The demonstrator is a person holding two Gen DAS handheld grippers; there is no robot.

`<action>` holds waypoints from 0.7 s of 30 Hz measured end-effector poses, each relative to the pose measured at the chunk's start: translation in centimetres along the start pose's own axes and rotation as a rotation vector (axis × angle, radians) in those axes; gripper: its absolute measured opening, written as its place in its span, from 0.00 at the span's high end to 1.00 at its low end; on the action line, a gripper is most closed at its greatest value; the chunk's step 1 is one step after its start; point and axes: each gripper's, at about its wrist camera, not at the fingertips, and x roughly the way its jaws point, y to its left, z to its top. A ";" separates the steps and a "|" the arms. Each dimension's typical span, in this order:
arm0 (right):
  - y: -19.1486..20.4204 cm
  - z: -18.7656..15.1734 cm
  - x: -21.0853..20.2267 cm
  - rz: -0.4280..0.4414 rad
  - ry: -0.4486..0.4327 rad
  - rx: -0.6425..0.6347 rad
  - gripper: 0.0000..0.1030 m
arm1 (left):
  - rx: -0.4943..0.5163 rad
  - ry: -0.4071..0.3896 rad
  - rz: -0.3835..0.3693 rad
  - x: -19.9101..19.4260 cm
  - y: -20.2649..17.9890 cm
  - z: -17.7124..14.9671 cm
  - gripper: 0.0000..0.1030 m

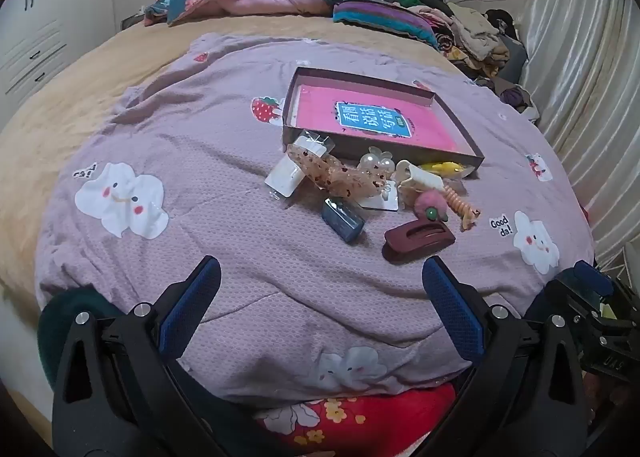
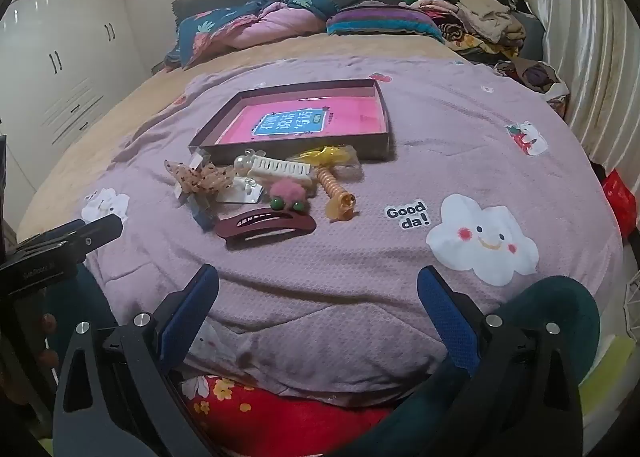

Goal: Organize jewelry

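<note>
1. Both grippers sit right at the bottom of their own views, nearest the lens. The left gripper [image 1: 320,297] has its blue pads spread wide with nothing but purple blanket [image 1: 200,217] between them. Same deal for the right gripper [image 2: 318,293]: wide apart, pinching nothing.
2. Honestly this looks like the very start. Nothing has been sorted yet as far as I can see.
3. The shallow box [image 1: 456,125] sits above center in the left view, and the only thing inside it is a pink book [image 1: 376,117]. No jewelry in there.
4. All the accessories are in 1 jumbled pile just in front of the box's near wall, roughly mid-frame in both views:
   - dark red hair clip [image 2: 266,227], closest to the grippers
   - blue clip [image 1: 343,219], left of it in the left view
   - pink pom-pom piece [image 2: 286,191] with green beads
   - orange spiral hair tie [image 2: 334,189]
   - white claw clip [image 2: 282,169]
   - sheer dotted bow [image 2: 202,177] on the pile's left side
   - yellow packaged item [image 2: 328,155] touching the box wall
   - pearl piece [image 1: 378,165] and a white card [image 1: 286,175]
5. So what's left is basically everything: each piece presumably goes into the box 1 by 1. My guess is the red clip goes first since it's nearest and lies apart from the tangle. Whether the book stays put, can't say.
</note>
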 end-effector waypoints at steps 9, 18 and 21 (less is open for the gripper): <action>0.0 0.1 -0.4 -0.003 -0.005 0.003 0.04 | -0.001 -0.005 0.001 -0.1 0.0 0.0 0.08; 0.0 0.2 -0.7 -0.006 -0.009 0.003 0.04 | 0.000 -0.008 0.002 0.0 0.0 0.0 0.08; 0.0 0.2 -0.7 -0.008 -0.016 0.001 0.04 | 0.001 -0.007 0.002 0.0 0.0 0.0 0.08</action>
